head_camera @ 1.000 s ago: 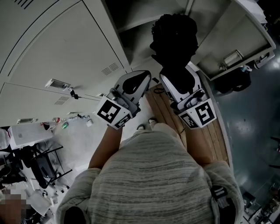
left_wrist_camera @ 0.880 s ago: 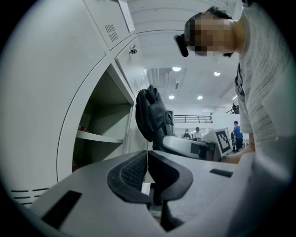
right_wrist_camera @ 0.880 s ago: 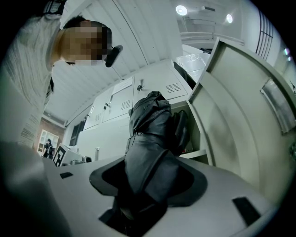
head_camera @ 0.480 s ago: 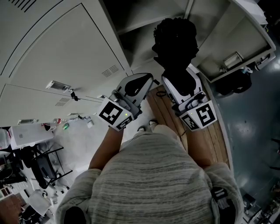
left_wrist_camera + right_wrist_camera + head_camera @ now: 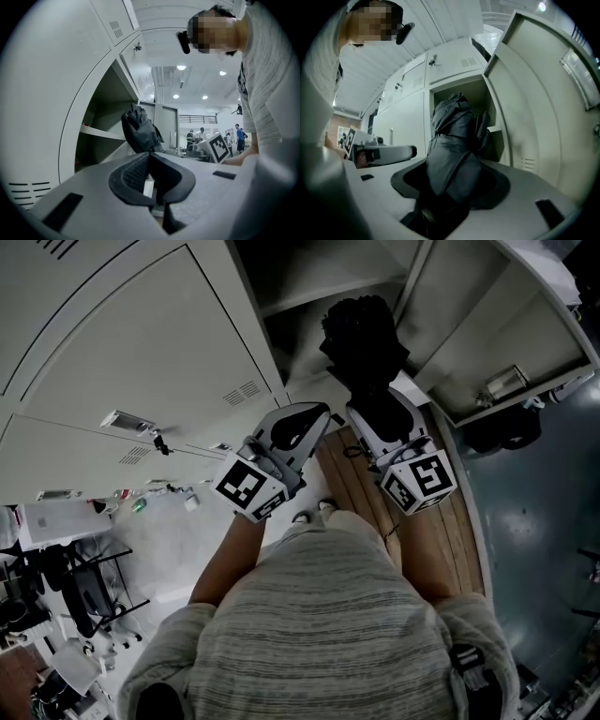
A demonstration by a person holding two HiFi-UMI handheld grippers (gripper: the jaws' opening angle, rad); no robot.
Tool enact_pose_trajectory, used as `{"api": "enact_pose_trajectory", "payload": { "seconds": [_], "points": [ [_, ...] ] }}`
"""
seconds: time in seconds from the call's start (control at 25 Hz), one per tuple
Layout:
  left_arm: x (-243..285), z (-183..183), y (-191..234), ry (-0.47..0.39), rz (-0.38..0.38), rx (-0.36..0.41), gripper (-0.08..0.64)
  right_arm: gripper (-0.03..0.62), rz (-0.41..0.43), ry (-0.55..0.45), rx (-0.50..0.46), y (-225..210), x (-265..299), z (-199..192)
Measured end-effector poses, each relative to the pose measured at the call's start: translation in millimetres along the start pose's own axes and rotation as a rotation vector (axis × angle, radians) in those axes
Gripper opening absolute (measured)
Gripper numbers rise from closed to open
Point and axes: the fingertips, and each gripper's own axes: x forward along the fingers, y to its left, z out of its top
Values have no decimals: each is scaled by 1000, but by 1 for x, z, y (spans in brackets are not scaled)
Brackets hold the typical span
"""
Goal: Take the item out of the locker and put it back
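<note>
Locker (image 5: pixel 314 292) mouth: dark item (image 5: pixel 361 338) clamped in right hand-held gripper (image 5: pixel 446 190); left hand-held gripper (image 5: pixel 151 161) closed.

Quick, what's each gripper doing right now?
Left gripper: closed, holding nothing.
Right gripper: closed on the black fabric item.

**Hidden, cropped, unreadable**

Head view: the dark item (image 5: pixel 364 338) is a black blob with no surface detail, so its kind can't be told. It also covers the tips of the right tongs (image 5: pixel 449 185).
Right gripper view: the item fills the gap, both pads are hidden under it, and its lower end is lost in the tongs' throat.
The locker (image 5: pixel 298 338) is too dark behind the item to see its back.
The locker door (image 5: pixel 543 93) is cut off at the right edge.
Left gripper view: the item's lower part is hidden behind the body of the left tongs (image 5: pixel 151 157). The people (image 5: pixel 201 136) far back are too small to make out.
The door label (image 5: pixel 500 383) is unreadable.
The shoes (image 5: pixel 314 512) are mostly hidden by the torso.
</note>
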Motion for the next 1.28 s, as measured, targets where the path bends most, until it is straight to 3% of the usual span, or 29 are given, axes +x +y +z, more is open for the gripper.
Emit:
{"api": "enact_pose_trajectory", "payload": {
  "seconds": [0.64, 0.88, 1.28],
  "points": [
    [11, -19, 14, 16, 14, -32, 9, 259, 45, 461, -289, -44, 74, -87],
    [13, -29, 24, 19, 33, -61, 9, 259, 69, 562, -290, -52, 103, -112],
    [18, -36, 31, 28, 52, -71, 9, 259, 56, 666, -212, -55, 131, -134]
  ]
}}
